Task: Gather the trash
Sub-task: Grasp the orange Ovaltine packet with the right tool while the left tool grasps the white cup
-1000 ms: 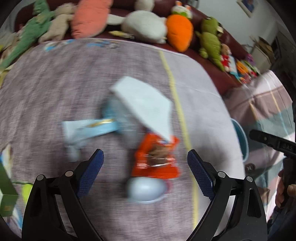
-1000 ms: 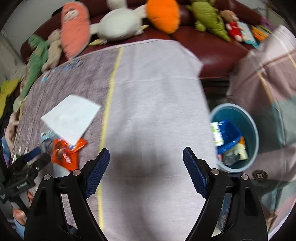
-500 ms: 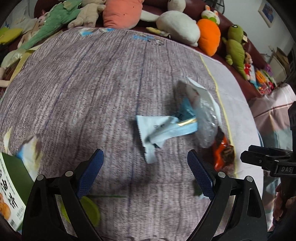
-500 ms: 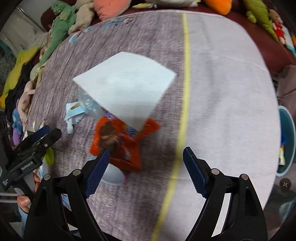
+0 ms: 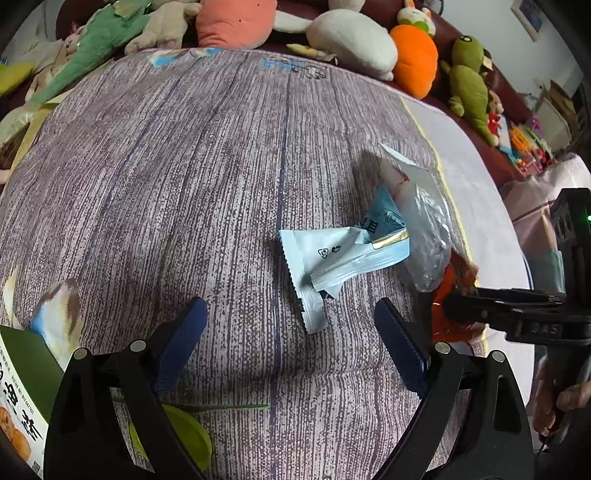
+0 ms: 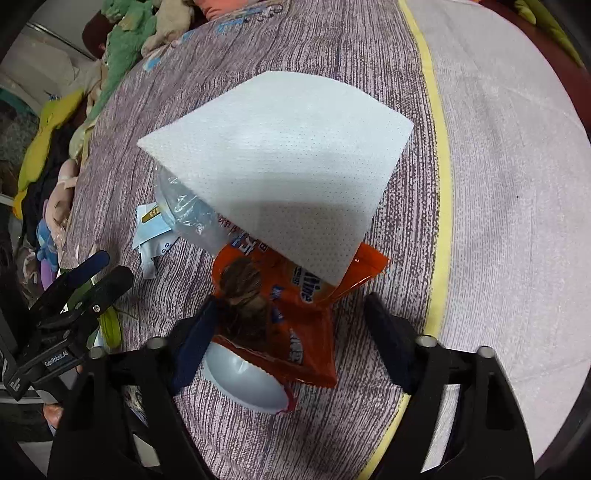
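Observation:
A pile of trash lies on the purple-grey tablecloth (image 5: 184,177). A light blue wrapper (image 5: 332,254) lies just ahead of my open, empty left gripper (image 5: 291,343). Beside it are a clear plastic bag (image 5: 424,229) and an orange snack bag (image 5: 450,295). In the right wrist view the orange snack bag (image 6: 288,310) lies between the open jaws of my right gripper (image 6: 288,332), with a white napkin (image 6: 280,162) over its far end and a white cup lid (image 6: 247,380) under its near end. The light blue wrapper (image 6: 151,236) sits to the left.
Plush toys (image 5: 351,33) line a dark red sofa behind the table. A green box (image 5: 22,376) and a green lid (image 5: 181,432) lie at the near left. A yellow stripe (image 6: 439,184) divides the cloth from a pale section on the right.
The left gripper has swung left and closer to the light blue wrapper. The right gripper has moved from the bin side onto the pile and now straddles the orange snack bag.

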